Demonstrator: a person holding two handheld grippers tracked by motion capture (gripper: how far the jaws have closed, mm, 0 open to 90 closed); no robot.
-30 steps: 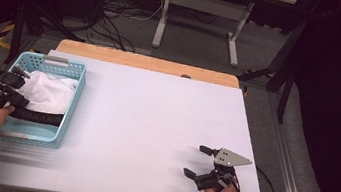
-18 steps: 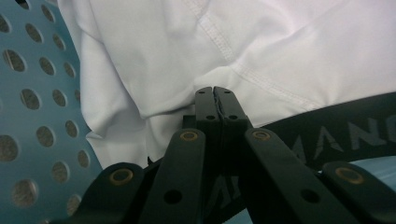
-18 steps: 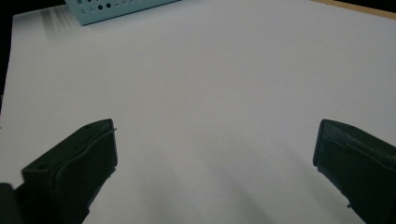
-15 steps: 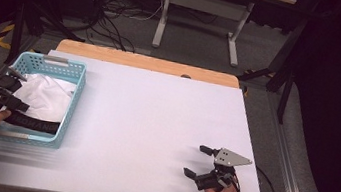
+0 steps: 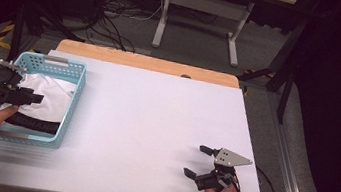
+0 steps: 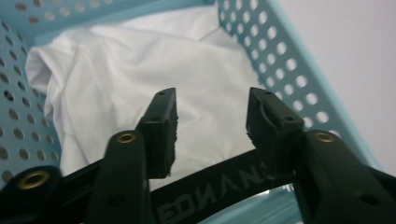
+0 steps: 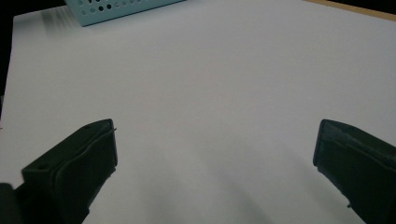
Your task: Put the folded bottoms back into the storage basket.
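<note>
**Left gripper over the basket, right gripper resting on the table**

A light blue perforated basket (image 5: 74,93) sits at the table's (image 5: 154,124) left edge, its long axis running away from the person. Inside lies a white garment (image 6: 140,79) with a black band (image 6: 210,186) across its near end; the band's grey lettering appears reversed and cannot be read fully. The left gripper (image 6: 212,123) hangs above the garment, jaws parted and grasping nothing. The right gripper (image 5: 198,161) sits low at the table's near right, jaws spread wide, pointing left toward the basket.
</note>
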